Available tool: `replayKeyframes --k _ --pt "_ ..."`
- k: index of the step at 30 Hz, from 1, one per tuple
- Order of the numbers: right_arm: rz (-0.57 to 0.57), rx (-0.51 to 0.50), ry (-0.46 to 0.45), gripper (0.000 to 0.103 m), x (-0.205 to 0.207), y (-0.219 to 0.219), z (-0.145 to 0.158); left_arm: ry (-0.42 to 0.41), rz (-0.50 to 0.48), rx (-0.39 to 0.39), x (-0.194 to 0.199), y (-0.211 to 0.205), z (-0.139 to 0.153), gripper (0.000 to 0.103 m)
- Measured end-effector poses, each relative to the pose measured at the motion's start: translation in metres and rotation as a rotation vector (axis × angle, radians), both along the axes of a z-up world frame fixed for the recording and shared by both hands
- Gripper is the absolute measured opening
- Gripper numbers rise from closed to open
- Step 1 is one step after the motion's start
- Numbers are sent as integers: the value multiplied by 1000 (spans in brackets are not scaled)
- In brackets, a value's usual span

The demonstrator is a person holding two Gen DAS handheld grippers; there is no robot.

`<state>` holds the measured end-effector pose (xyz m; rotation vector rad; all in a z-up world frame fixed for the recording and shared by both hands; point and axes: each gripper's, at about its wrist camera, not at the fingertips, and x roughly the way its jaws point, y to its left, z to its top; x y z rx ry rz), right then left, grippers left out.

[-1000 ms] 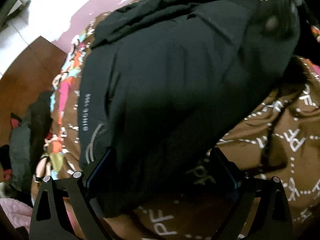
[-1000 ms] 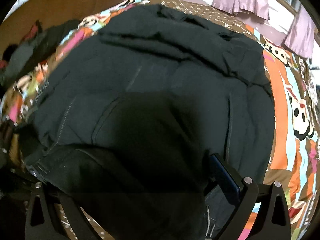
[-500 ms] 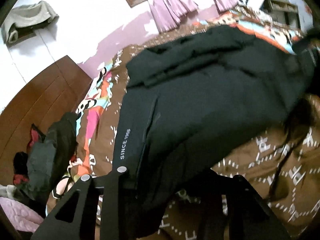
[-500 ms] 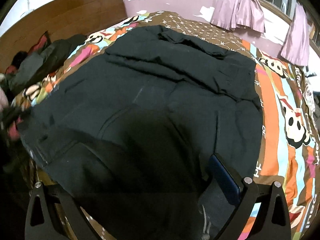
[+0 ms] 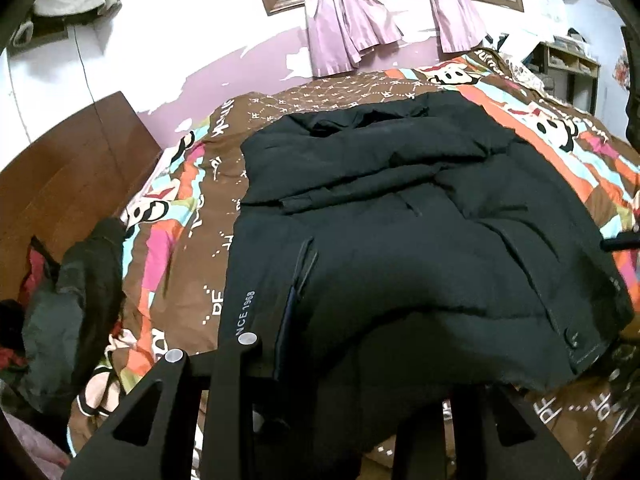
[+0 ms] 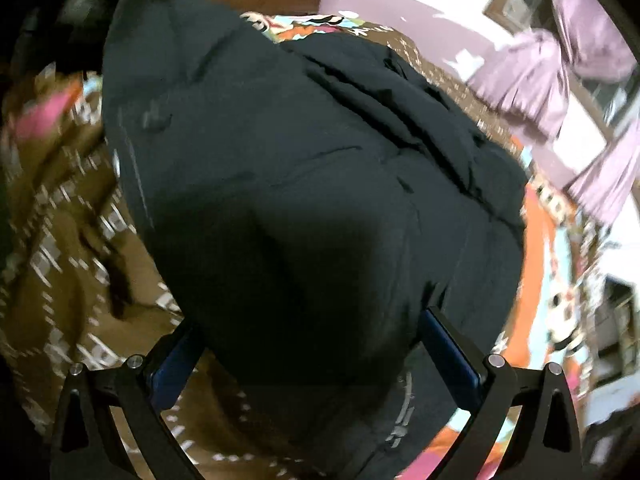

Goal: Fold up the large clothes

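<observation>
Across the middle of the bed's cartoon-print quilt (image 5: 192,208) lies a big black jacket (image 5: 400,240), collar end twd the far edge by the pink curtains (image 5: 344,28). Left gripper (image 5: 360,360) just closed, pinching the near hem. Right gripper (image 6: 312,344) spread wide w/ jacket fabric between, pads not pressing.

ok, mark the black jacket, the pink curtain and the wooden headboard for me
black jacket (image 5: 400,248): left wrist view, middle of its spread body.
pink curtain (image 5: 344,28): left wrist view, the knotted bunch at the window.
wooden headboard (image 5: 68,172): left wrist view, its bare brown panel.
</observation>
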<state>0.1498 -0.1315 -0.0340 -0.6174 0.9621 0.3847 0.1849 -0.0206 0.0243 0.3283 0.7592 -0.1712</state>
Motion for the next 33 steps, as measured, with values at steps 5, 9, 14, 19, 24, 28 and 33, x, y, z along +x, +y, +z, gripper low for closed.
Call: replayKeyframes --k 5,9,14,19,24,28,33 --pt "43 -210 -111 103 -8 10 -24 -22 -15 -16 6 -3 11 27" --pt "-19 -372 -180 103 4 3 -38 -25 -18 -39 9 1 15 27" --pt "-106 -321 -258 103 22 -18 -7 -31 -19 -37 5 7 13 27" --pt "-171 -241 -327 94 36 -28 34 -21 2 -58 4 14 13 27" --pt "-194 -97 -382 46 39 -31 80 -36 9 -50 -5 19 17 27" --pt "-175 -40 -380 42 40 -29 96 -27 15 -34 -10 20 15 27" --pt "-140 4 -324 13 36 -27 93 -37 6 -25 -12 18 16 24"
